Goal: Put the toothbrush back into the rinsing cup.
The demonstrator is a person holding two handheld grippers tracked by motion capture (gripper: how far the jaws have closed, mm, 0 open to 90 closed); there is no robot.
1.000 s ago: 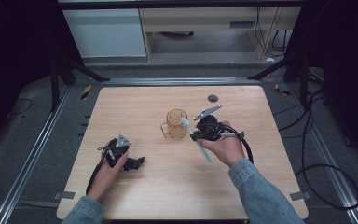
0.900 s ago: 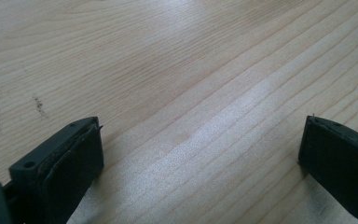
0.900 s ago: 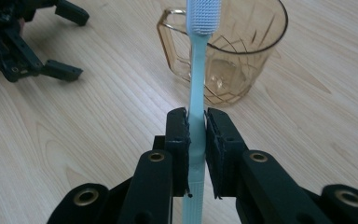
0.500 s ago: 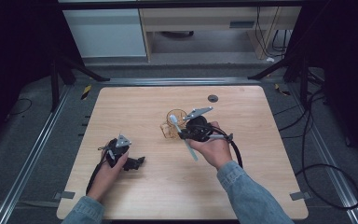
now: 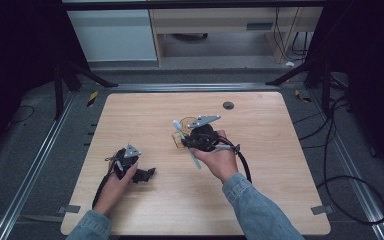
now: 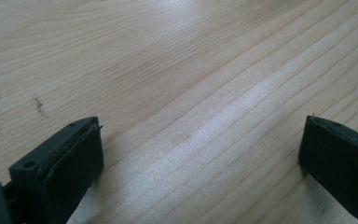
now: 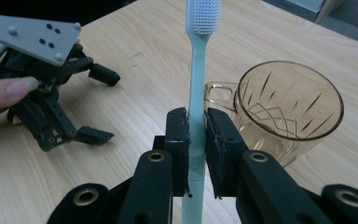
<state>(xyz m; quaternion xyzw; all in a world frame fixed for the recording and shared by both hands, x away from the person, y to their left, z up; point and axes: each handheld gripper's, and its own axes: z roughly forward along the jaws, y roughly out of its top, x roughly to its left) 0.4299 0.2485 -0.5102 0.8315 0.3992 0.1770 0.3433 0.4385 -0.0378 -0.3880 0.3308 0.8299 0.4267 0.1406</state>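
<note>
My right gripper [image 7: 196, 140] is clamped tight on the toothbrush [image 7: 198, 70], mid-handle, bristles up and away from me. The amber glass cup [image 7: 291, 109] sits just beside it at two o'clock in the right gripper view, empty, handle turned toward the jaws. My guess is the brush goes in there, so I want to bring the head over the rim, tilt it down, and let go only once it's well inside; a bumped rim could tip that cup. My left gripper [image 5: 142, 175] rests on the table [image 5: 130, 110] at eight o'clock of the cup, jaws spread wide, nothing between them.
</note>
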